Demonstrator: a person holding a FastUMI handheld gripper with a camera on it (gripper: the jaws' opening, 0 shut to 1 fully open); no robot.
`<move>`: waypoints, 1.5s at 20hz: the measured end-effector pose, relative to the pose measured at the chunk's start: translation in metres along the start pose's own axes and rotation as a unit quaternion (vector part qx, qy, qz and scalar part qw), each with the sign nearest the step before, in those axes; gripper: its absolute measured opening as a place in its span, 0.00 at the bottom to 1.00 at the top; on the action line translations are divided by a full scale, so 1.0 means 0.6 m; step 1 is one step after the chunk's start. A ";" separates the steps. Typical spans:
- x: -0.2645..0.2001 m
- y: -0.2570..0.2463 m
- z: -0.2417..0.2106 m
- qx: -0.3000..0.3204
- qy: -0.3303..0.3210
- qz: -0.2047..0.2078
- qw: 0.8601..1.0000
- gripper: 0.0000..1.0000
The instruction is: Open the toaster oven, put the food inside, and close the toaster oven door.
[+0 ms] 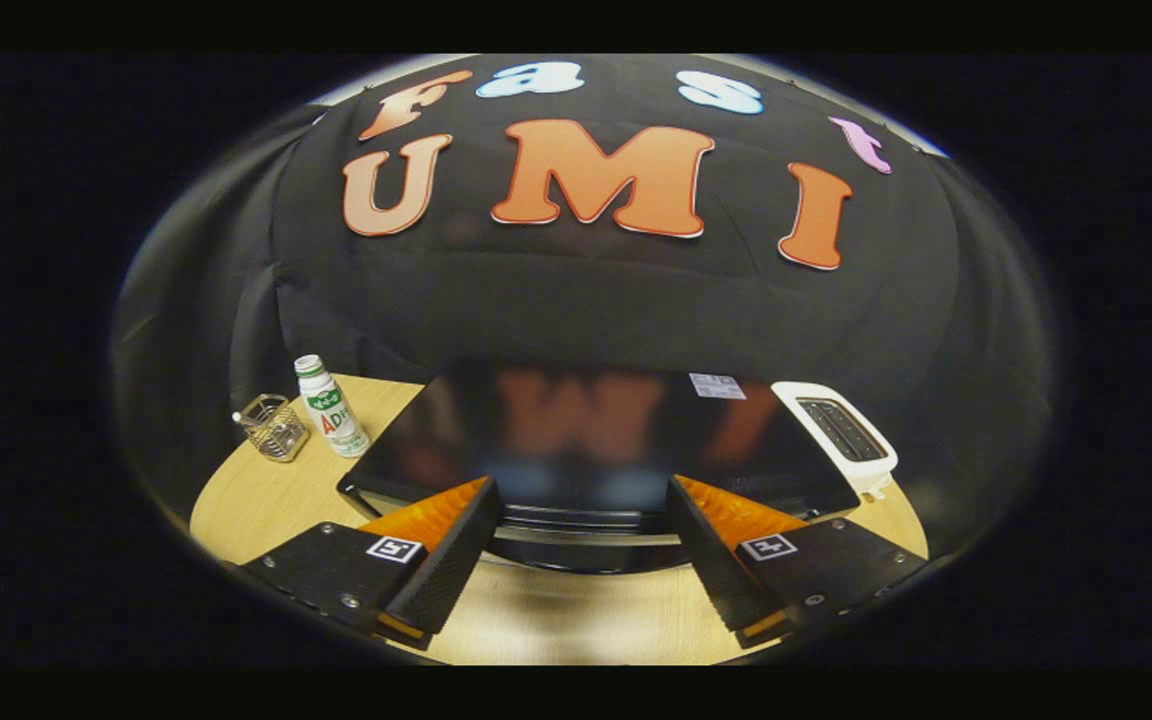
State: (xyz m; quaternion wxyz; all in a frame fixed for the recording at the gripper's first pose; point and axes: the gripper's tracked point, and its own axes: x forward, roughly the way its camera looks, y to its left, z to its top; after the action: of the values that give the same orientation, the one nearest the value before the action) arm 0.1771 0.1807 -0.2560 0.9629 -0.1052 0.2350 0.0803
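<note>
Gripper (576,505) fingers spread wide, gripping nothing. Black toaster oven (596,440) sits just ahead of them on the wooden table (266,490); its glossy top fills the middle ground, and its front edge with a silvery handle bar (586,522) lies between the fingertips. Door looks closed. Far left of oven: small white bottle (331,405) with green label, upright; a clear glass cup (273,427) just left of it. Far right: white slot toaster (841,432) beside the oven. Food not made out
</note>
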 end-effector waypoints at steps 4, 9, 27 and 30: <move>-0.024 0.004 -0.020 0.000 0.010 0.016 1.000 0.99; -0.048 0.008 -0.044 -0.005 0.009 0.021 1.000 1.00; -0.159 0.017 -0.226 -0.001 -0.001 -0.002 1.000 1.00; -0.161 0.011 -0.267 0.021 -0.006 -0.008 1.000 1.00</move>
State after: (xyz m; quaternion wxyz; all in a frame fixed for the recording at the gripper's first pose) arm 0.0214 0.1383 -0.3505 0.9669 -0.0862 0.2302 0.0687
